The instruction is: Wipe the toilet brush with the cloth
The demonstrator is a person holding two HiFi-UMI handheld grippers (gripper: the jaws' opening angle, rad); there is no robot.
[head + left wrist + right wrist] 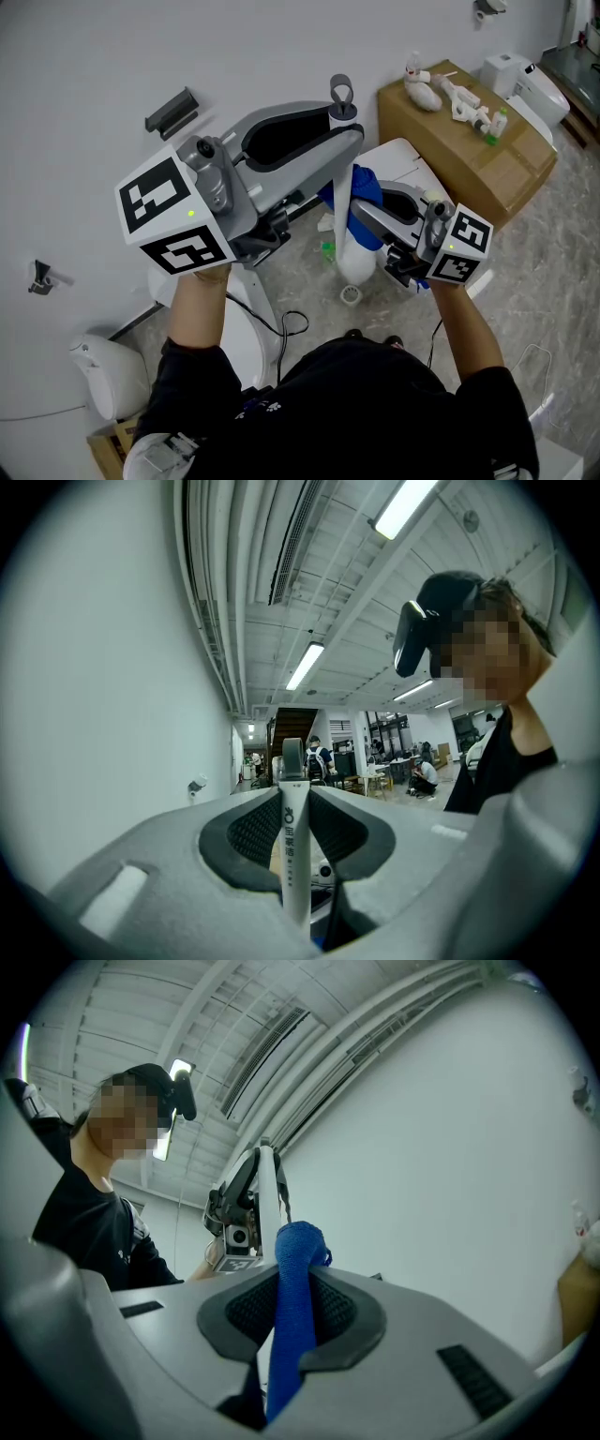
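Observation:
In the head view the white toilet brush (343,202) stands upright, its grey hanging loop at the top and its rounded white lower end near the floor. My left gripper (345,131) is shut on the upper handle; in the left gripper view the handle (293,841) runs up between the pads. My right gripper (364,212) is shut on a blue cloth (362,192), which lies against the handle's middle. From the right gripper view the cloth (292,1288) sticks up between the pads, with the brush handle (268,1180) and the left gripper (236,1218) just behind it.
A cardboard box (469,155) with small white items on top stands at the right, a white toilet (525,84) beyond it. A white fixture (108,375) sits at the lower left. A black cable (291,323) and a small ring (351,295) lie on the floor.

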